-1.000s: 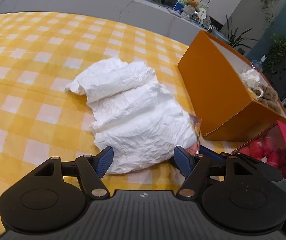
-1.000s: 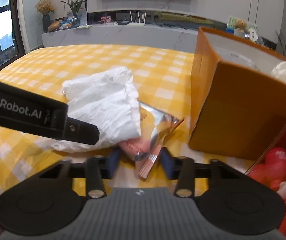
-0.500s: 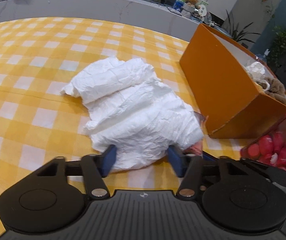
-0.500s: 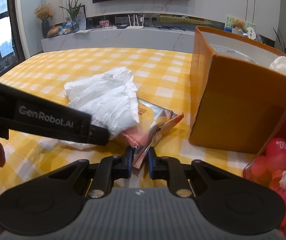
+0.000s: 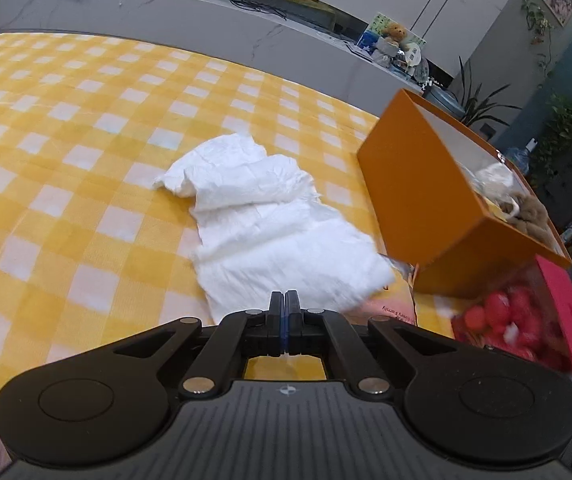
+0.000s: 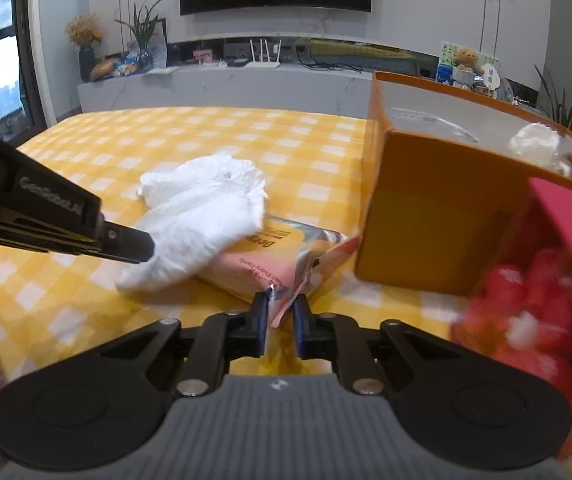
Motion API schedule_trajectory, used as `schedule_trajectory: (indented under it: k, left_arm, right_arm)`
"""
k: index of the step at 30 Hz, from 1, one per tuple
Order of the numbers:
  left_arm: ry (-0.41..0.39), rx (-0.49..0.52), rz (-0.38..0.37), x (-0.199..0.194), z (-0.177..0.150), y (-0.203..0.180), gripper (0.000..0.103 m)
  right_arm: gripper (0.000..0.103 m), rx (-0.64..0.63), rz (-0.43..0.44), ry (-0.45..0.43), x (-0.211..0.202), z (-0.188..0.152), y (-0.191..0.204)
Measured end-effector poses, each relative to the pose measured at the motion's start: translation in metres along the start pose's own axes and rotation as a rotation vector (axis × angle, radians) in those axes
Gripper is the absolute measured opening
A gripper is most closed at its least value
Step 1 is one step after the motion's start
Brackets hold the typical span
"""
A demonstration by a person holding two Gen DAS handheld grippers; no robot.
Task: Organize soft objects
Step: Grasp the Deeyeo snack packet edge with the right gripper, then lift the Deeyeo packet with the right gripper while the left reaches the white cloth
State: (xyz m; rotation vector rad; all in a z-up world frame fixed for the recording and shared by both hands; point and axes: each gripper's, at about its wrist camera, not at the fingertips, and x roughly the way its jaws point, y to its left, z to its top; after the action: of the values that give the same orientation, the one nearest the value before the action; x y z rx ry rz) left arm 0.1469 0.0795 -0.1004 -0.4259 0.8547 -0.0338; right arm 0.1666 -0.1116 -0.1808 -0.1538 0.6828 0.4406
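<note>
A crumpled white cloth (image 5: 274,236) lies on the yellow checked tablecloth (image 5: 66,140); it also shows in the right wrist view (image 6: 202,216). My left gripper (image 5: 285,312) is shut on the cloth's near edge. A pink and silver snack packet (image 6: 278,256) lies partly under the cloth; a corner of the packet shows in the left wrist view (image 5: 394,308). My right gripper (image 6: 280,316) is shut on the packet's near corner. The left gripper's arm (image 6: 58,220) reaches in from the left.
An open orange box (image 5: 438,204) holding soft toys stands right of the cloth, also in the right wrist view (image 6: 438,216). A pink box (image 5: 526,312) of red soft items sits nearest right. A grey counter (image 5: 166,12) runs behind the table.
My left gripper has closed on the cloth's near edge. My right gripper has closed on the packet's corner and drawn it out a little from under the cloth.
</note>
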Motion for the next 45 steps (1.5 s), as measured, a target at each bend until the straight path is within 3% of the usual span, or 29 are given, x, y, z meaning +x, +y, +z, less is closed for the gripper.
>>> schedule_trajectory:
  k: [8,13,15,18,24,25,26,28,31,35,39,43,45]
  left_arm:
    - [0.059,0.027,0.002,-0.044,-0.037,-0.004,0.0]
    - [0.074,0.142,0.044,-0.053,-0.047,-0.012,0.0]
    - [0.062,0.222,0.059,-0.053,-0.046,-0.021,0.002]
    - [0.05,0.347,0.097,-0.054,-0.045,-0.033,0.004]
    - [0.117,0.529,0.097,-0.045,-0.04,-0.037,0.015]
    - [0.122,0.544,0.095,-0.043,-0.039,-0.037,0.021]
    - [0.127,0.551,0.087,-0.041,-0.036,-0.037,0.026]
    - [0.142,0.554,0.056,-0.036,-0.03,-0.036,0.046]
    - [0.142,0.579,0.048,-0.029,-0.022,-0.039,0.049]
    - [0.154,0.588,0.06,-0.017,-0.014,-0.04,0.052]
    - [0.17,0.624,0.071,-0.006,-0.005,-0.042,0.054]
    - [0.165,0.679,0.082,0.003,0.003,-0.045,0.063]
    - [0.156,0.729,0.109,0.008,0.004,-0.048,0.065]
  right_arm:
    - [0.01,0.056,-0.009,0.083,-0.042,-0.027,-0.01]
    - [0.009,0.125,-0.048,0.12,-0.044,-0.033,-0.022]
    - [0.016,0.138,-0.045,0.126,-0.041,-0.033,-0.023]
    - [0.04,0.088,-0.034,0.102,-0.046,-0.03,-0.017]
    - [0.073,-0.128,0.075,0.111,-0.045,-0.009,-0.005]
    - [0.08,-0.155,0.091,0.122,-0.041,-0.004,-0.007]
    - [0.081,-0.177,0.107,0.139,-0.036,0.001,-0.008]
    - [0.081,-0.242,0.125,0.172,-0.023,0.01,-0.009]
    - [0.084,-0.371,0.105,0.176,-0.006,0.019,-0.006]
    - [0.089,-0.45,0.218,0.221,0.009,0.025,-0.004]
    - [0.088,-0.463,0.239,0.231,0.019,0.023,-0.005]
    - [0.064,-0.329,0.269,0.242,0.024,0.023,-0.014]
    - [0.06,-0.284,0.239,0.228,0.021,0.022,-0.014]
